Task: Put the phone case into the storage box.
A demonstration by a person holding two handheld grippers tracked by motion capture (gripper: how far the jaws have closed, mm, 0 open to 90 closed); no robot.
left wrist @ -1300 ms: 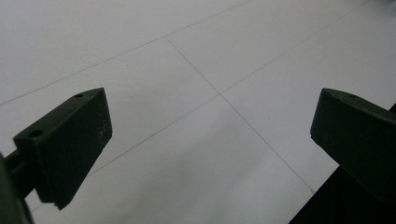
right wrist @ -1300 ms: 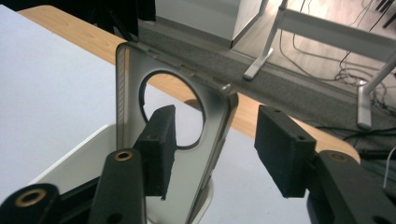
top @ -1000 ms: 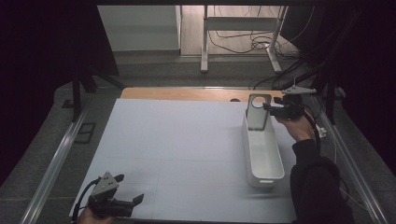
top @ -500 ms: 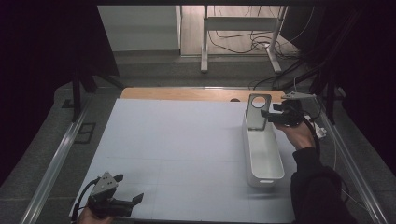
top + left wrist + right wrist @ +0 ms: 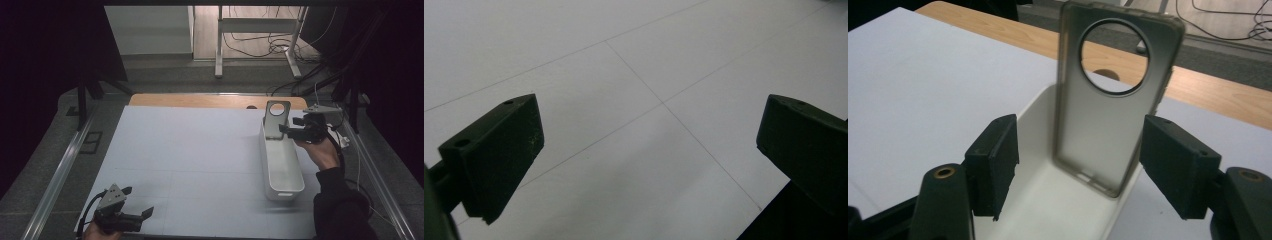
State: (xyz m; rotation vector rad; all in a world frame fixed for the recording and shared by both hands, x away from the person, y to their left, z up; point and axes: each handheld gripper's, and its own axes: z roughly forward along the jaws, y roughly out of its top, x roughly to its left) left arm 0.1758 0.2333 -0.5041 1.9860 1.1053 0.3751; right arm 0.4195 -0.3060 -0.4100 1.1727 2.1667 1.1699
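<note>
A translucent grey phone case [image 5: 276, 121] with a round camera hole stands upright in the far end of a long white bin [image 5: 286, 190], leaning on its end wall. My right gripper [image 5: 286, 131] hovers just right of the case, open. Its jaws have just been opening and do not press on anything. In the right gripper view the case [image 5: 1113, 125] rises beyond the two black pads [image 5: 996, 160], with the bin [image 5: 1048, 205] below. My left gripper [image 5: 139, 201] rests open at the near left corner, over the bare white mat [image 5: 624, 75].
The white mat [image 5: 190, 150] covers the table, and a wooden strip [image 5: 200, 100] runs along its far edge. Metal rails [image 5: 65, 165] flank both sides. Desk legs and cables [image 5: 250, 40] lie on the floor beyond.
My right gripper has drawn back to the right, off the phone case, and its jaws stand wider. The case stays upright in the bin. The left gripper has not moved.
</note>
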